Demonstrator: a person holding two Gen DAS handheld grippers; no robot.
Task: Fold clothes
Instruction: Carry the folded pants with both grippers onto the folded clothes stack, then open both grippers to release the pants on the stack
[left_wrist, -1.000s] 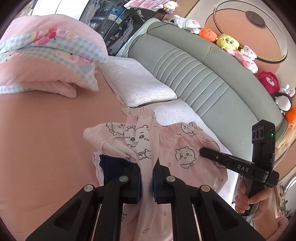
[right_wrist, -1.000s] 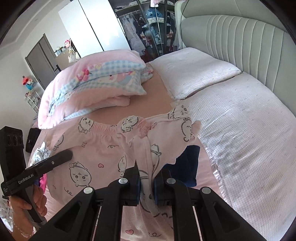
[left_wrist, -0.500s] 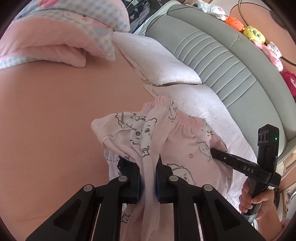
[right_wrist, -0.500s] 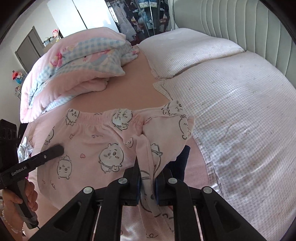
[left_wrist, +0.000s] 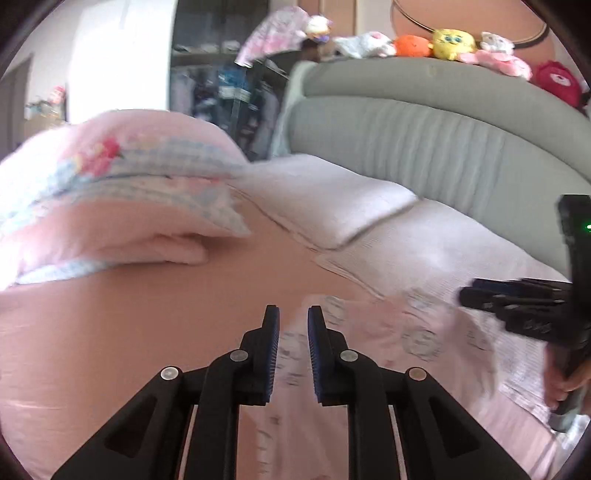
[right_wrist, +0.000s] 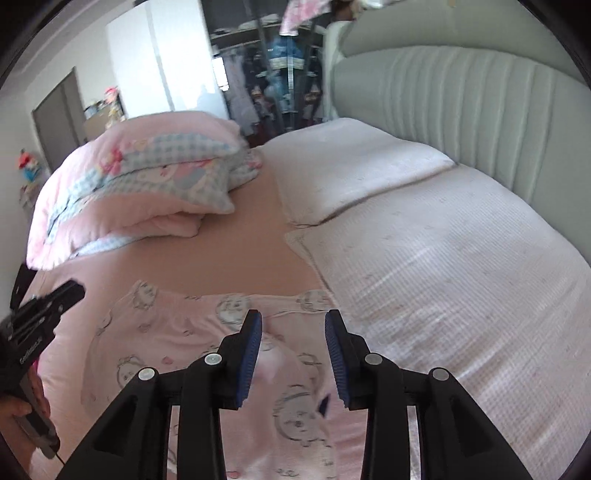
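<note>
Bedroom; bed (right_wrist: 258, 254) with peach sheet, grey padded headboard (right_wrist: 461, 110). Right gripper (right_wrist: 293, 352): jaws opening, nothing between the pads. Left gripper (left_wrist: 293, 350): jaws slightly parted, empty. Pink cartoon-print pajama pants (right_wrist: 177, 343): flat beneath both, beside the white pillows (right_wrist: 443, 266). Folded pink quilt (right_wrist: 140, 192): far edge.

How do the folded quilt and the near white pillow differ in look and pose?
The folded quilt is pink with blue check and cartoon print; the white pillow is plain with a fine grid weave. The quilt is piled in thick layers at the far left; the pillow lies flat by the grey headboard. Both rest on the pink sheet.
</note>
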